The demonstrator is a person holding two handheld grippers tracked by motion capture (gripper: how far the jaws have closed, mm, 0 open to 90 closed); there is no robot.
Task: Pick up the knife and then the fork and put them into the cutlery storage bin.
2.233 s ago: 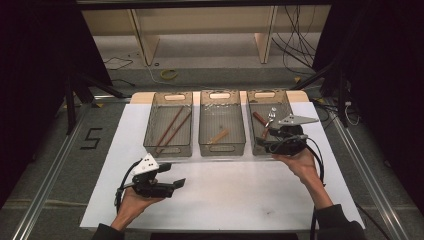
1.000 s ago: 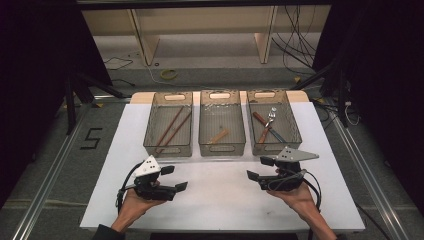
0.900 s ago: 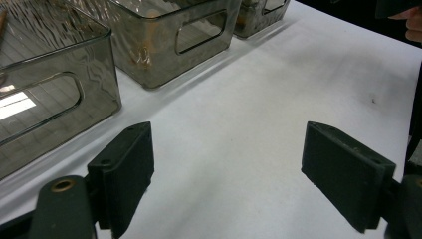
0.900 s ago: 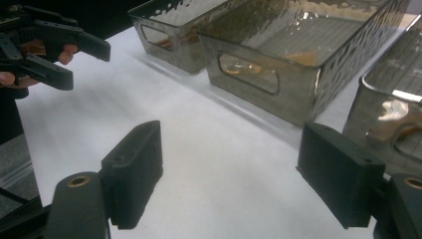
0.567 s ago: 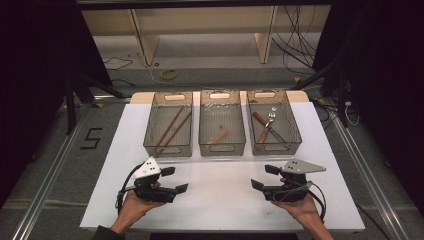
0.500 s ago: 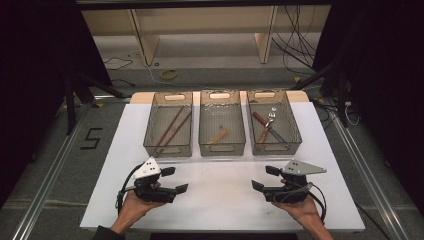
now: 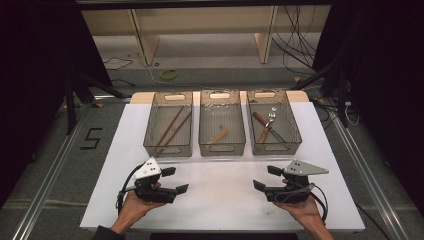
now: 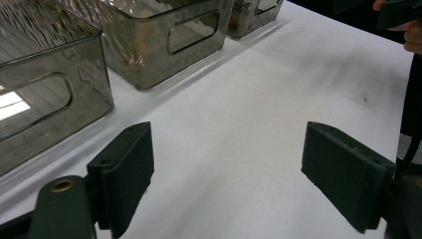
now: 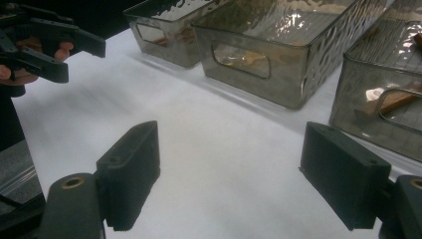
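White tabletop (image 7: 220, 200) lies bare between my two hands along the near edge, and that is where I rest. My left gripper (image 7: 170, 181) sits toward the near-left corner, cradled from below in my left hand (image 7: 134, 207), its jaws spread wide with nothing between them; in the left gripper view I look through the gap at plain white surface. My right gripper (image 7: 264, 179) mirrors it toward the near-right corner, held by my right hand (image 7: 305, 210), jaws likewise parted and empty. Both point inward, at each other, across the middle of the near edge. I judge this a neutral, ready pose, jaws open so that either could go forward for a pick.

Farther in, along the far edge, stand three smoky clear bins side by side, just apart from one another. The left bin (image 7: 168, 150) holds two long brown sticks (image 7: 170, 128) laid lengthwise. The middle bin (image 7: 222, 148) holds one short wooden piece (image 7: 218, 136) near its front. The right bin (image 7: 274, 147), straight ahead of my right gripper, holds a fork (image 7: 270, 116) crossed with other handled utensils (image 7: 260, 125). Each kind seems to be kept in a bin of its own, which looks like sorting already laid out.
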